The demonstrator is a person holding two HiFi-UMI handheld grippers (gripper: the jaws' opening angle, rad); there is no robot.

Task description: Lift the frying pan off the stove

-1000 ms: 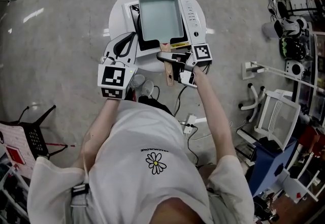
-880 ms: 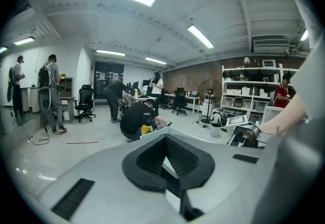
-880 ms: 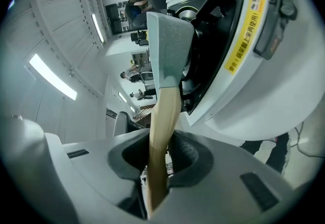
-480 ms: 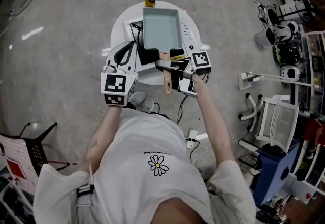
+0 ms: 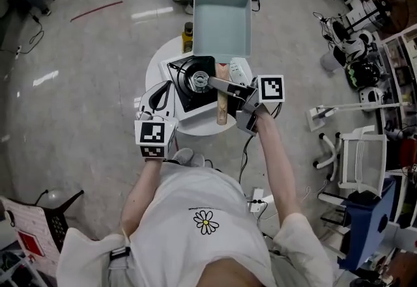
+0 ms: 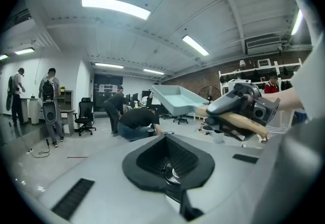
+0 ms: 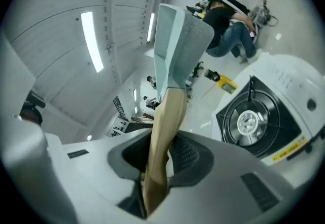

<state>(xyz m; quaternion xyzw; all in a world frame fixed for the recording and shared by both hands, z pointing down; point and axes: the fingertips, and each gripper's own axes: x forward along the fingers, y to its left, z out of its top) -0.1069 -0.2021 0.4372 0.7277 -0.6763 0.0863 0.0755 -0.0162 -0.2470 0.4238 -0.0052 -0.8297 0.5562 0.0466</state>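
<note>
Rising with your right gripper [image 5: 225, 87], the frying pan [image 5: 222, 22] is now hanging clear above the stove [image 5: 194, 82], out ahead of the jaws, which are clamping its wooden handle [image 5: 221, 109]; your left gripper [image 5: 161, 92] is waiting beside the load, its jaws together on nothing. Stiff and probably front-heavy, the pan is likely levering on that smooth handle, so you are doing best gripping near the pan end, wrist level.

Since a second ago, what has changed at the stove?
The right gripper, shut on the wooden handle throughout, has raised the pale blue rectangular frying pan clear of the white gas stove, baring the round burner. The left gripper stays beside the stove, empty.
</note>
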